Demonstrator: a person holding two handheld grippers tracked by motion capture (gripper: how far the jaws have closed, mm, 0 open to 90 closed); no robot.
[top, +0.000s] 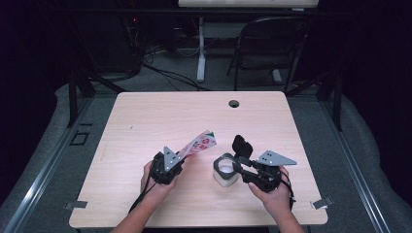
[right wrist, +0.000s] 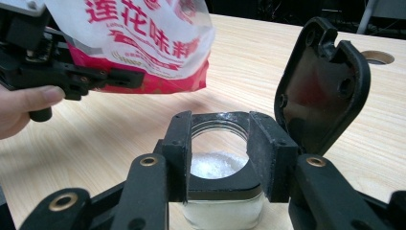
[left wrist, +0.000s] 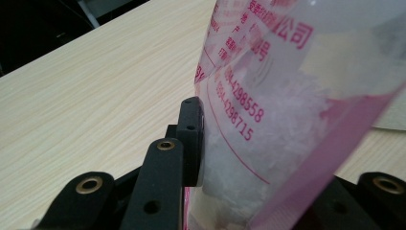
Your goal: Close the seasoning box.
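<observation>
A clear plastic pouch [top: 199, 143] with red print and white crystals inside slants up to the right above the table. My left gripper [top: 180, 159] is shut on its lower end. In the left gripper view the pouch [left wrist: 268, 110] stands between the jaws, pressed against the left finger [left wrist: 191, 139]. My right gripper [top: 234, 167] is shut on a small glass jar [top: 225, 172] that stands on the table. Its black flip lid [top: 241, 145] is hinged open. In the right gripper view the jar [right wrist: 225, 211] is partly full of white crystals, with the pouch [right wrist: 148, 43] hanging up and left of its mouth.
The wooden table [top: 145, 121] has a round cable hole [top: 234, 103] near its far edge. A dark chair [top: 272, 43] and a white desk leg [top: 200, 48] stand behind it. A hand [right wrist: 19, 108] holds the left gripper [right wrist: 57, 72].
</observation>
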